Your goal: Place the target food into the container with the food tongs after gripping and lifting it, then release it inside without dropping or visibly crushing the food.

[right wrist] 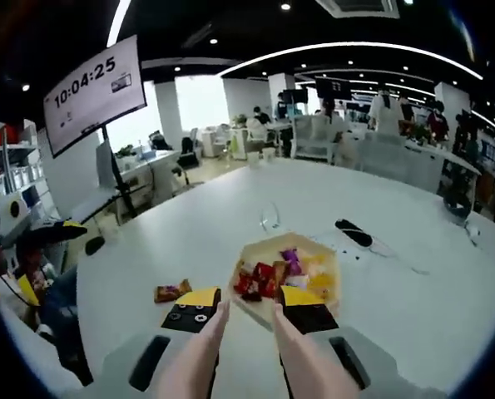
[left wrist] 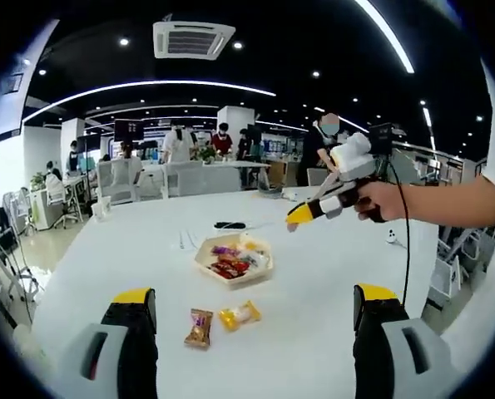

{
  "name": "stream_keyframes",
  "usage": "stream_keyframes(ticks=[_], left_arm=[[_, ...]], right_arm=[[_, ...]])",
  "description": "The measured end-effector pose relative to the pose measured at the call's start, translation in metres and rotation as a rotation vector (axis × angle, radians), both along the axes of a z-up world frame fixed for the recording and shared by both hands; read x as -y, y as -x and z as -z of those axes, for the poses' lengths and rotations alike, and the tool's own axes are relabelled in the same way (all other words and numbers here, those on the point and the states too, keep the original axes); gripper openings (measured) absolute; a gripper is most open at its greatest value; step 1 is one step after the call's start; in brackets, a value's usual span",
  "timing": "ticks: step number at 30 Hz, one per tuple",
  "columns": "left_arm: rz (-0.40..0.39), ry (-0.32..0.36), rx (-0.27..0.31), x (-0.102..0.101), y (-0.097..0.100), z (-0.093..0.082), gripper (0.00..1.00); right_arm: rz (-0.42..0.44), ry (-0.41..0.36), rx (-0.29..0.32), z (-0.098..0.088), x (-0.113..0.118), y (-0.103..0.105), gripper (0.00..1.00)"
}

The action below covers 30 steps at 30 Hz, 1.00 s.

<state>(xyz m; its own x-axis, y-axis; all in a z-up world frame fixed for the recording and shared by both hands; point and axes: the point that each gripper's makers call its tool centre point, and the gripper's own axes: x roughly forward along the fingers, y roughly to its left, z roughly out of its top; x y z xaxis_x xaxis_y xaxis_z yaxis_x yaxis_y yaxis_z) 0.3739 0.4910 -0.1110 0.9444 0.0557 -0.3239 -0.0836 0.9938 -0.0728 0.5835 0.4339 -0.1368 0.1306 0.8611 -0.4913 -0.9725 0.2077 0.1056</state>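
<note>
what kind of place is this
Most likely an open-plan office: rows of desks and chairs behind a big white table, people standing by workstations, and a wall screen showing a clock.

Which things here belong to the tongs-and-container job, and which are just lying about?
Job:
- container of wrapped snacks
- brown snack packet on the table
- yellow snack packet beside it
- tongs between the right gripper's fingers
- left gripper, held open

Lying about:
- black device and its cable
- clear utensil
- clock screen
- people at desks behind
</note>
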Motion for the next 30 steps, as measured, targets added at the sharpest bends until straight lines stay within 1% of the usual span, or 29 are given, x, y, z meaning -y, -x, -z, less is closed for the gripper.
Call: stream_keyframes(ticks=[1, 2, 3, 4, 6, 7, 8, 9, 10, 11, 12, 13, 14, 15, 16, 17, 18, 20, 21, 23, 25, 26, 28, 29, 30], left_arm=[[0.005, 0.001, 0.000, -0.001, 0.000, 0.000, 0.99], [0.034, 0.008, 0.028, -0.006, 0.000, -0.002, 0.99], [0.052, 0.022, 0.035, -0.006, 0.000, -0.001, 0.99], [0.090, 0.024, 0.037, -0.006, 0.000, 0.000, 0.99], [0.140, 0.011, 0.024, -0.005, 0.002, 0.005, 0.99], [0.176, -0.011, -0.002, -0.005, 0.005, 0.008, 0.99], [0.193, -0.029, -0.010, -0.005, 0.007, 0.009, 0.99], [0.194, -0.044, -0.005, -0.008, 0.008, 0.008, 0.99], [0.191, -0.043, 0.005, -0.010, 0.009, 0.007, 0.99], [0.206, -0.037, 0.033, -0.012, 0.009, 0.004, 0.99], [0.208, -0.040, 0.036, -0.013, 0.009, 0.004, 0.99], [0.194, -0.061, 0.034, -0.021, 0.010, 0.006, 0.99], [0.187, -0.067, 0.026, -0.025, 0.011, 0.008, 0.99], [0.184, -0.070, 0.020, -0.027, 0.012, 0.008, 0.99], [0.172, -0.060, 0.027, -0.030, 0.012, 0.007, 0.99], [0.164, -0.033, 0.057, -0.030, 0.010, 0.003, 0.99], [0.167, -0.018, 0.065, -0.029, 0.009, 0.003, 0.99], [0.170, -0.025, 0.059, -0.028, 0.006, 0.002, 0.99], [0.176, -0.042, 0.062, -0.026, 0.004, 0.001, 0.99], [0.171, -0.052, 0.065, -0.022, 0.001, -0.002, 0.99], [0.155, -0.061, 0.083, -0.020, 0.000, -0.006, 0.99], [0.130, -0.042, 0.078, -0.020, 0.000, -0.007, 0.99], [0.127, -0.036, 0.077, -0.018, 0.001, -0.009, 0.99], [0.110, -0.039, 0.085, -0.020, 0.003, -0.009, 0.99], [0.109, -0.036, 0.066, -0.021, 0.006, -0.008, 0.99]], right_arm=[[-0.002, 0.001, -0.001, -0.001, 0.000, 0.003, 0.26], [-0.005, 0.024, 0.001, 0.000, 0.002, 0.013, 0.26], [0.021, 0.054, 0.031, 0.002, 0.006, 0.014, 0.26], [0.021, 0.062, 0.044, 0.003, 0.007, 0.018, 0.26], [0.066, 0.061, 0.029, 0.003, 0.010, 0.027, 0.26], [0.074, 0.057, 0.023, 0.003, 0.011, 0.030, 0.26], [0.076, 0.057, 0.017, 0.003, 0.010, 0.033, 0.26], [0.084, 0.072, 0.017, 0.006, 0.010, 0.034, 0.26], [0.084, 0.081, 0.044, 0.007, 0.009, 0.035, 0.26], [0.080, 0.072, 0.047, 0.006, 0.006, 0.036, 0.26], [0.080, 0.068, 0.044, 0.006, 0.005, 0.036, 0.26], [0.101, 0.050, 0.033, 0.004, 0.001, 0.039, 0.26], [0.101, 0.041, 0.029, 0.004, -0.001, 0.041, 0.26], [0.101, 0.040, 0.022, 0.004, -0.002, 0.041, 0.26], [0.102, 0.047, 0.022, 0.004, -0.002, 0.041, 0.26], [0.101, 0.045, 0.033, 0.002, -0.002, 0.045, 0.26], [0.105, 0.040, 0.030, 0.000, -0.001, 0.045, 0.26], [0.110, 0.028, 0.025, -0.003, 0.003, 0.048, 0.26], [0.109, 0.024, 0.025, -0.004, 0.004, 0.048, 0.26], [0.104, 0.011, 0.022, -0.005, 0.007, 0.044, 0.26], [0.098, -0.002, 0.019, -0.006, 0.007, 0.044, 0.26], [0.106, -0.002, -0.003, -0.007, 0.008, 0.046, 0.26], [0.095, -0.031, 0.009, -0.010, 0.006, 0.048, 0.26], [0.107, -0.044, -0.009, -0.008, 0.004, 0.046, 0.26], [0.112, -0.057, -0.031, -0.007, 0.002, 0.048, 0.26]])
